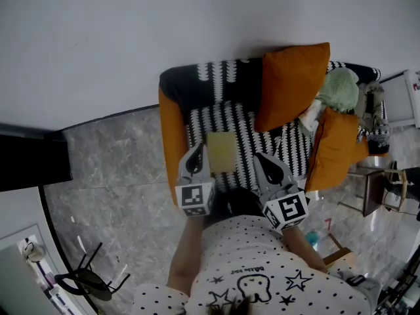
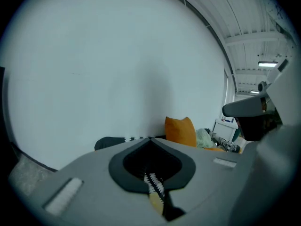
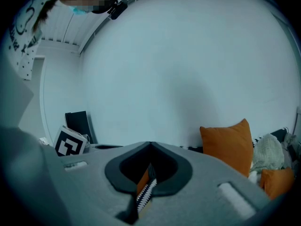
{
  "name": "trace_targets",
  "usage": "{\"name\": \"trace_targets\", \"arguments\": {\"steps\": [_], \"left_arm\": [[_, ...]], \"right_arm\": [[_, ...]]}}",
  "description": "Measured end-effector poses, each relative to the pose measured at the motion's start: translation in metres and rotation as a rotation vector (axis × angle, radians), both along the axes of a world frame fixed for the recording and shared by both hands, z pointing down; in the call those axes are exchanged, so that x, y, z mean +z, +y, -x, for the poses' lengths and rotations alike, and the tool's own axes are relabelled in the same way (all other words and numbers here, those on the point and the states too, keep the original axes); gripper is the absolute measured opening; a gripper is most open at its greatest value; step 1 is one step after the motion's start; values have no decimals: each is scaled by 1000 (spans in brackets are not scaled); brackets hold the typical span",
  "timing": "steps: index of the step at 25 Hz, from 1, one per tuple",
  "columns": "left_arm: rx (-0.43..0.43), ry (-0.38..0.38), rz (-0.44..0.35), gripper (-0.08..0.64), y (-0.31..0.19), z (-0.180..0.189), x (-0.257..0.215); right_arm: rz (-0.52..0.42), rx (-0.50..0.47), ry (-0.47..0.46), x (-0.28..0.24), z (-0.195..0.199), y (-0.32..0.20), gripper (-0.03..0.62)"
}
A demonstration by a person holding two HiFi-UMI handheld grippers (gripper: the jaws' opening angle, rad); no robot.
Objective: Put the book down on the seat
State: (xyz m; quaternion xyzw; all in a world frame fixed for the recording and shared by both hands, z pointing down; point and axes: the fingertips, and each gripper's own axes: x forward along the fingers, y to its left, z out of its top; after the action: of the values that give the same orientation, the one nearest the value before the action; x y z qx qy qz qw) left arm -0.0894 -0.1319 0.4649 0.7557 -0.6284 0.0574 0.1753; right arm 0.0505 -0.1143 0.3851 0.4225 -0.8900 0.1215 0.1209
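Two grippers hang over the armchair, the left gripper [image 1: 198,151] and the right gripper [image 1: 261,159], each with its fingers closed together on nothing. Between them the book [image 1: 222,151] lies flat on the patterned seat [image 1: 239,120], its long axis toward the backrest. Only the head view shows it whole. The gripper views show the orange cushion [image 3: 226,145] upright. The shirt lettering is too small to read.

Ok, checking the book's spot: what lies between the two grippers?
In the head view, the book, flat on the seat, lies between the left gripper and the right gripper.
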Motion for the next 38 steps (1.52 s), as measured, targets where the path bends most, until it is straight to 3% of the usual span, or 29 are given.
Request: {"name": "trace_targets", "arguments": {"steps": [20, 33, 38], "left_arm": [[8, -5, -164, -5, 22, 2, -93], [60, -7, -195, -5, 39, -9, -108], [102, -8, -172, -3, 52, -20, -105]], "right_arm": [[-8, 6, -22, -11, -2, 0, 0], [-29, -8, -27, -20, -1, 0, 0], [-22, 3, -22, -19, -6, 3, 0]]}}
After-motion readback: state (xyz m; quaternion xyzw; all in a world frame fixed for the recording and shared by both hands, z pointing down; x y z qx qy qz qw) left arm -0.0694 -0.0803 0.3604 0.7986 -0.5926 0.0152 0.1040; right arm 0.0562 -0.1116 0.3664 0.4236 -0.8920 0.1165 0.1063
